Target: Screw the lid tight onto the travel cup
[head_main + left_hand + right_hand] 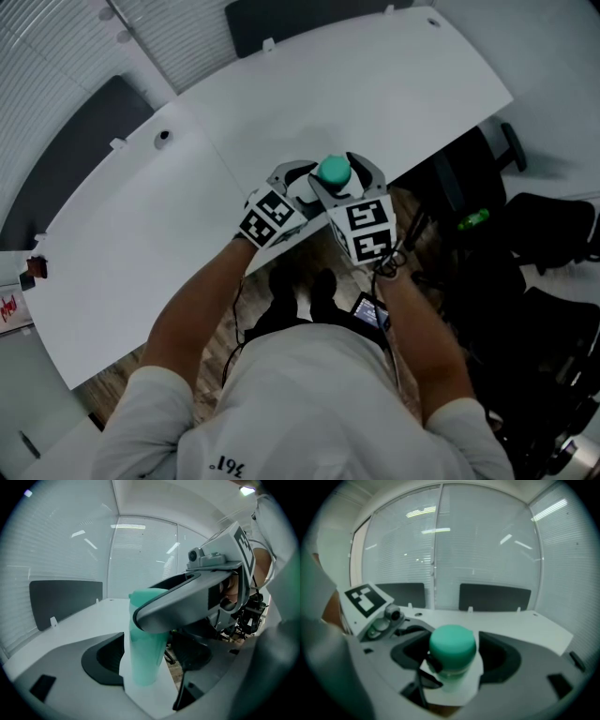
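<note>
Both grippers straddle the upright green travel cup (146, 644) at the desk's (281, 103) near edge: the left gripper (147, 670) has fingers (105, 660) apart around its body, the right gripper (454, 663) apart around the lid (452, 643) directly above.

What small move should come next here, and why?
Probably close the right gripper on the green lid, ready to twist: its jaws flank the lid with slim gaps, while the left gripper brackets the travel cup standing at the table edge.
</note>
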